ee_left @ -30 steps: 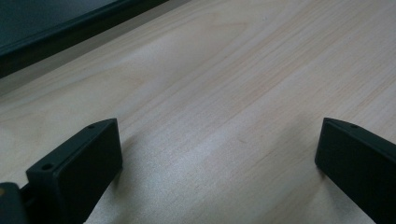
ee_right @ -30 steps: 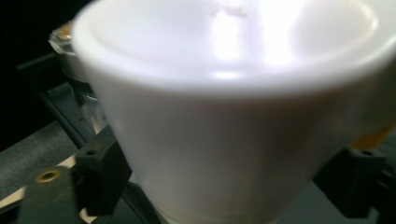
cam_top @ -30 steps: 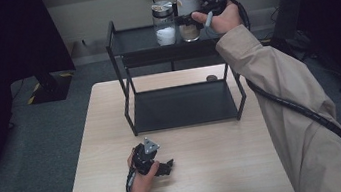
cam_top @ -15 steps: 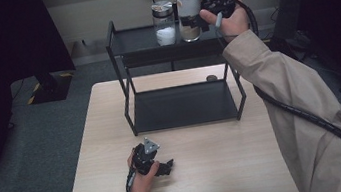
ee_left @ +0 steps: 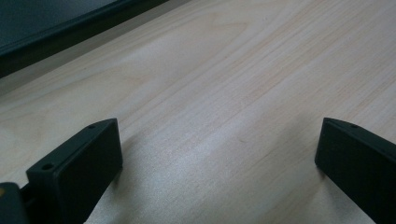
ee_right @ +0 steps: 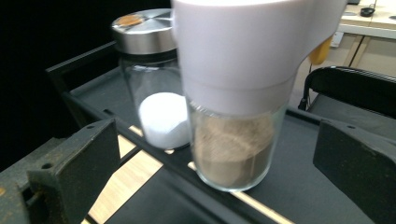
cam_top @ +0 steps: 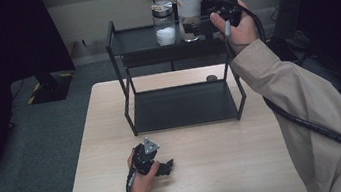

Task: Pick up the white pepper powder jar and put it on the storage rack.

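A glass jar of brown powder with a tall white cap stands on the top tier of a black shelf rack. Left of it stands a glass jar of white powder with a metal lid. My right gripper sits just right of the white-capped jar. Its jaws have just been opening and now stand wide, and the jar is ahead of them, untouched. My left gripper rests open on the wooden table, with nothing between its jaws.
The rack's lower tier is a bare dark panel on the table. A small dark round object lies on the table behind the rack. A black chair stands beyond the shelf. Grey carpet surrounds the table.
The right gripper let go of the white-capped jar, opened wide and drew back to the right. The jar stays on the top tier. The left hand has not moved.
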Tool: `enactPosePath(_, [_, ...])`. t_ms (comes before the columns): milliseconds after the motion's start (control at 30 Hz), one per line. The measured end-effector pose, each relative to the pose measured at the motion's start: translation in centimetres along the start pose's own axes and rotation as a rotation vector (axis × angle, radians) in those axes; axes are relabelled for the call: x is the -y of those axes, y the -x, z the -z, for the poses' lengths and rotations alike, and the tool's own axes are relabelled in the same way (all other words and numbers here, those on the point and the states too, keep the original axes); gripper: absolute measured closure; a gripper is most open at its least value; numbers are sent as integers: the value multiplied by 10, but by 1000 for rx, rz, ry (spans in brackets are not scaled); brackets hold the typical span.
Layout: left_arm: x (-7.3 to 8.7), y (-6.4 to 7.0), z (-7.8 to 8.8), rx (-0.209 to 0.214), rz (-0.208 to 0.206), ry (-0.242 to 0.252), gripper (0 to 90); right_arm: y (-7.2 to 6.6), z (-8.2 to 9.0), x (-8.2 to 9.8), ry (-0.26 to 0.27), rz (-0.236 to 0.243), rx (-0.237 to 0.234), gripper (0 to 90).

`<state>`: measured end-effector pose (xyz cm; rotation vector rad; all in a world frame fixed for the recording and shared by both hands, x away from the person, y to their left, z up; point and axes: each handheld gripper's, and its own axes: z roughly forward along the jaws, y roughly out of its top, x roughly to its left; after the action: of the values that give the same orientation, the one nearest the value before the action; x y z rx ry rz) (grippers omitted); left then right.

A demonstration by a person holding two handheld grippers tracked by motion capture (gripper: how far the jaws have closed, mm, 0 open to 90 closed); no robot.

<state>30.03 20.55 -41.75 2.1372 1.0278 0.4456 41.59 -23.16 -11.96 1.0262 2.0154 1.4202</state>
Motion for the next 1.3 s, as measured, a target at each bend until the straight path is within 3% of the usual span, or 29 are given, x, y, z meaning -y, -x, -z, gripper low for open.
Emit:
enactPosePath(567, [0,0,0,0,0,0,0,-16,11,25,-14,16,-65,2])
enactPosePath(733, [0,0,0,0,0,0,0,-24,11,34,-32,40,-59,4])
enactPosePath(967, [0,0,0,0,0,0,0,-25,14,57,-16,21,-110,5])
enactPosePath(1300, [0,0,0,1,0,0,0,-22,14,87,-7,9,-134,2])
